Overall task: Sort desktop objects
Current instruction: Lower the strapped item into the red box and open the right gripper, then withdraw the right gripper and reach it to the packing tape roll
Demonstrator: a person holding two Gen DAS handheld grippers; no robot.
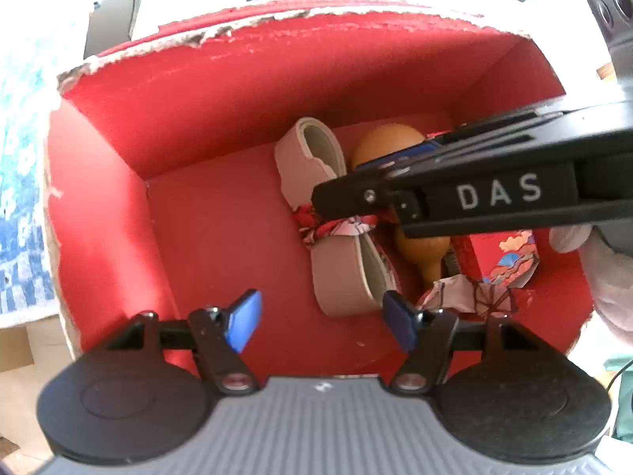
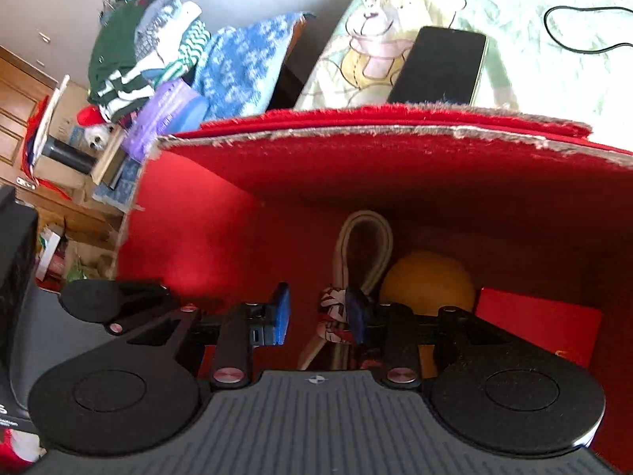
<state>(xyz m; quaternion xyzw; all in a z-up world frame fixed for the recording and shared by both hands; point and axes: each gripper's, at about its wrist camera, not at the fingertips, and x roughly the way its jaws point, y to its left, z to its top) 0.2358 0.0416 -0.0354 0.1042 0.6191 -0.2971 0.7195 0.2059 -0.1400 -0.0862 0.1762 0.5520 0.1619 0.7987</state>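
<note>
A red box (image 1: 221,91) with torn rims holds a beige strap (image 1: 340,273) tied with a patterned ribbon (image 1: 340,229), an orange gourd (image 1: 385,138), a small red packet (image 1: 502,249) and crumpled paper (image 1: 467,293). My left gripper (image 1: 320,318) is open and empty, just above the box's near part. My right gripper (image 2: 318,312) is open and empty inside the box, over the ribbon (image 2: 332,312) and strap (image 2: 366,245). It reaches in from the right in the left wrist view (image 1: 340,198). The gourd (image 2: 427,281) and red packet (image 2: 538,324) lie to its right.
A black phone (image 2: 439,67) lies on a cartoon-print cloth (image 2: 368,39) behind the box, with a black cable (image 2: 573,31) further right. Folded clothes (image 2: 138,47) and a blue towel (image 2: 241,63) pile up at the far left. A black device (image 1: 613,19) stands at the upper right.
</note>
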